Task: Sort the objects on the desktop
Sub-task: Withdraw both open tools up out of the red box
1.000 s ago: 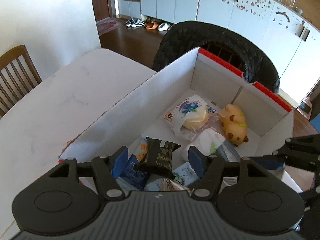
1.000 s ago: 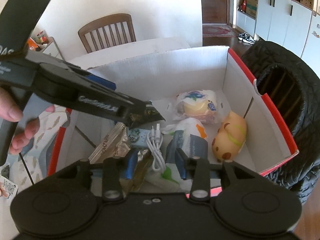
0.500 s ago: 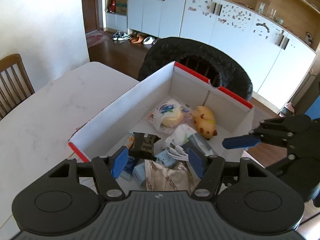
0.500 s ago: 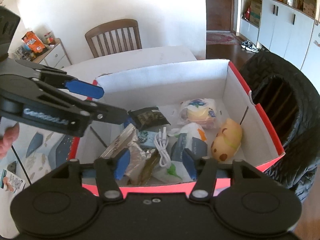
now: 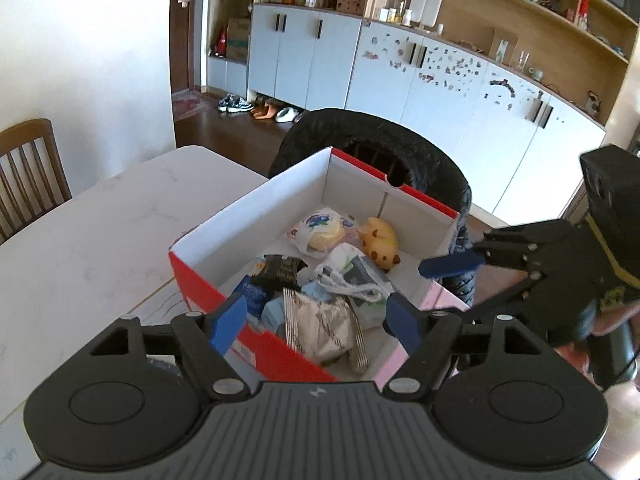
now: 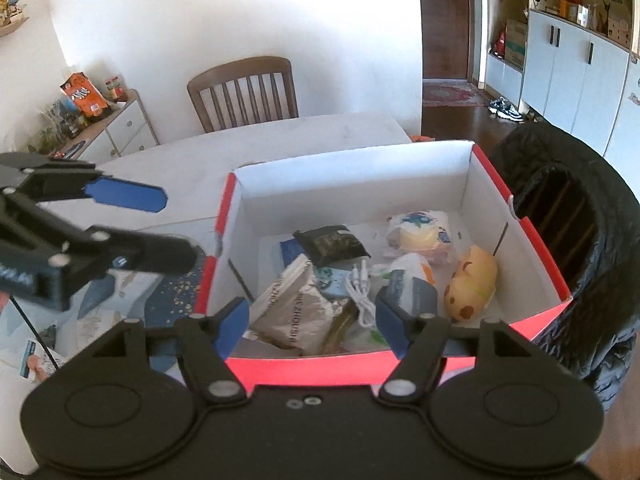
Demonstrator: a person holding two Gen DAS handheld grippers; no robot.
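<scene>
Item: red-and-white cardboard box [image 6: 520,240] sitting on the white tabletop [image 5: 100,240], now holding the sorted goods. Contents, reading outward from the right gripper [image 6: 312,322]: a silver foil packet [image 6: 292,312] lying just beyond and between its fingers, long axis running away from them and leaning toward the left finger; a coiled white cable [image 6: 358,284] just ahead of the right finger; a dark snack packet [image 6: 332,242] lying further ahead, long axis crossing the line of the fingers; a wrapped bun with blueberry print [image 6: 420,232] and a yellow spotted toy [image 6: 472,284] lying ahead and to the right-finger side, near the far corner. Right gripper: fingers spreading and pinching nothing, hanging over the near red rim. Left gripper [image 5: 314,322]: fingers likewise spreading and pinching nothing, hovering above the box's corner, with the foil packet directly ahead between them. Judgement: both grippers are standing about equally close to the foil packet; nothing loose is showing on the tabletop beside either one, so the sorting is looking largely complete.
</scene>
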